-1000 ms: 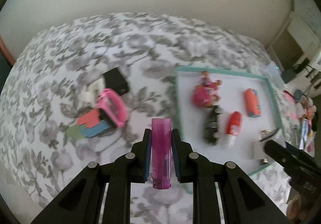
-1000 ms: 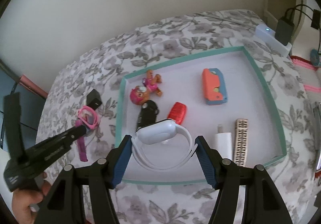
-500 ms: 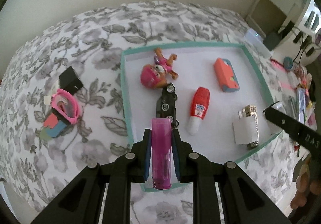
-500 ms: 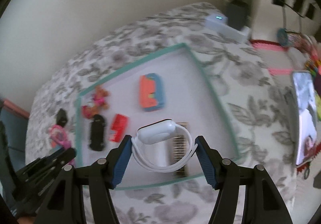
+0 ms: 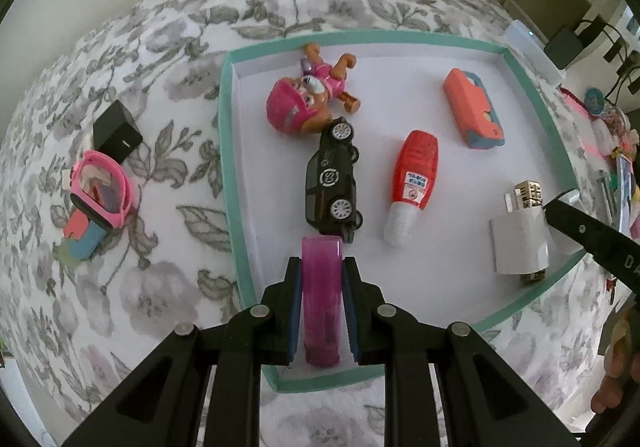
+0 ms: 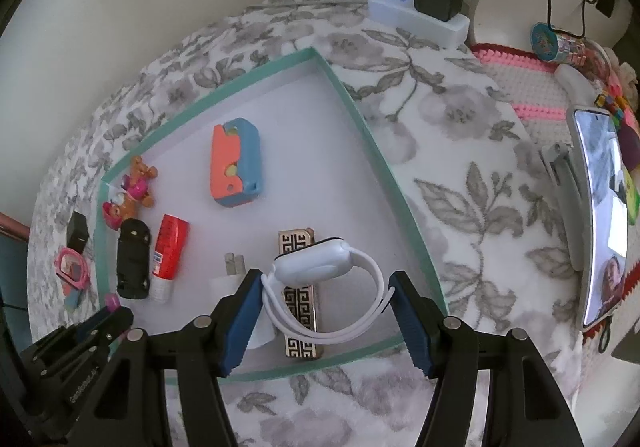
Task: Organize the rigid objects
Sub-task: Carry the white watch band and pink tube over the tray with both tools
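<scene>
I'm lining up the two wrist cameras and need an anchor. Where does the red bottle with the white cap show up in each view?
Left wrist: the red bottle lies right of centre in the teal tray, just right of the black toy car, cap toward the camera.
Right wrist: the red bottle lies at lower left, again just right of the black toy car.
Shared landmark: the orange-and-blue case.

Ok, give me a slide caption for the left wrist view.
Left gripper holds a purple lighter over the tray, near the toy car.
</scene>
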`<move>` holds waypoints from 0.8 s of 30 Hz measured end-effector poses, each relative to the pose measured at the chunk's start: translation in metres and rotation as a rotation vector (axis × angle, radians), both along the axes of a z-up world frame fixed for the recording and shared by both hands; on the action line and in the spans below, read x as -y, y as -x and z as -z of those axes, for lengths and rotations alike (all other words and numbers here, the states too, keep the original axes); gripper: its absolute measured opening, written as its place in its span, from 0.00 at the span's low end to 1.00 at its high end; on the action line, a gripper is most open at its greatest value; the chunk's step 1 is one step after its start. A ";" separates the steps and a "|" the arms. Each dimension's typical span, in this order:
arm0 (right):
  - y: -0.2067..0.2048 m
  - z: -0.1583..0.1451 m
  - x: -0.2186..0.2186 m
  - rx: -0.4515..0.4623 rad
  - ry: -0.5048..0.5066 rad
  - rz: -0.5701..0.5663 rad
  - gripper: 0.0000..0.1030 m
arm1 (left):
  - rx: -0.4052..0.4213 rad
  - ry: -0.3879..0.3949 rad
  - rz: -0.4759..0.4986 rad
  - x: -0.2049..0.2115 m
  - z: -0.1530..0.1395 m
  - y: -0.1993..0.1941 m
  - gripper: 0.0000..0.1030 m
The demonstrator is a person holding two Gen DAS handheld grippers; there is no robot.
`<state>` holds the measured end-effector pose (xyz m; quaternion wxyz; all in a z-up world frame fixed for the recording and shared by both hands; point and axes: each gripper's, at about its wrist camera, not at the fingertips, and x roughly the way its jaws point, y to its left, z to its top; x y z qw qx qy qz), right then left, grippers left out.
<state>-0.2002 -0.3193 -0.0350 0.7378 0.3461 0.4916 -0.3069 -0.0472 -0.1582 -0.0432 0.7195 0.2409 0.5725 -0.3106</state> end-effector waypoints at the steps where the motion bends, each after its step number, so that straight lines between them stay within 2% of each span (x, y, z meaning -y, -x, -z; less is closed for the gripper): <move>1: -0.001 0.000 0.000 -0.001 0.003 -0.002 0.65 | -0.002 -0.002 -0.001 0.000 0.002 -0.001 0.19; 17: -0.011 0.002 0.000 -0.032 0.018 -0.035 0.67 | 0.003 -0.023 0.018 0.004 0.008 0.000 0.20; 21: -0.010 0.000 -0.001 -0.028 0.025 -0.031 0.69 | 0.019 -0.007 0.014 0.003 -0.003 -0.001 0.28; 24: -0.010 -0.008 -0.001 -0.010 0.041 -0.034 0.71 | 0.045 0.019 0.009 0.001 -0.016 -0.002 0.30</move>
